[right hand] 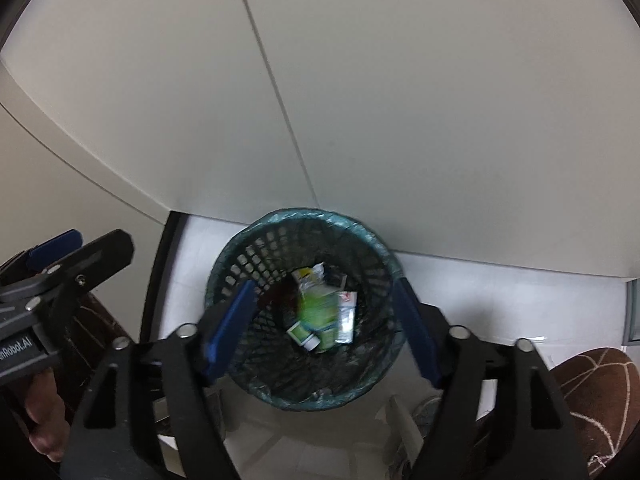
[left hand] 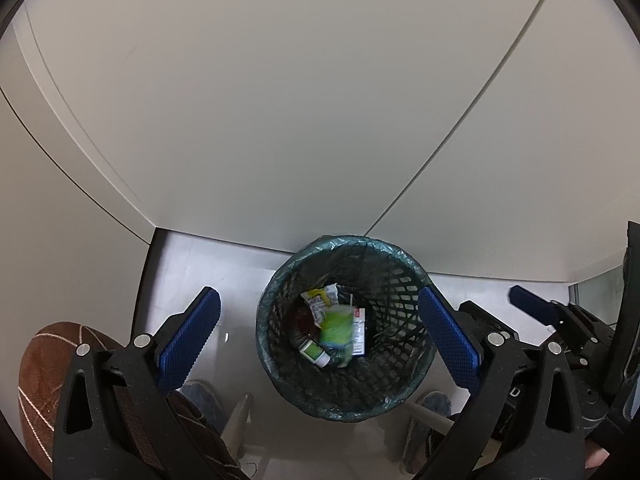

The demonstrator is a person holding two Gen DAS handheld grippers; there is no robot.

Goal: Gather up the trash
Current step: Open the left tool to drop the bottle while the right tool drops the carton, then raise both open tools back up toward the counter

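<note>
Bin: mesh wastebasket [left hand: 400, 276] with green liner, on the floor.
Contents: small bottle [left hand: 315, 353], wrappers [left hand: 320, 300].
Left gripper [left hand: 320, 336]: jaws apart, empty.
Right gripper [right hand: 324, 328]: jaws apart, empty.

From my feed, the waste basket [left hand: 404, 280] looks like black plastic mesh under a thin, crinkled, translucent teal bag liner [left hand: 280, 280]. Inside lie glossy wrappers [left hand: 338, 326] and a small plastic bottle [left hand: 316, 353]. My left claw [left hand: 320, 340] has matt black arms with blue, rough-textured pads [left hand: 192, 336]. The floor [left hand: 208, 260] is smooth and shiny.
</note>
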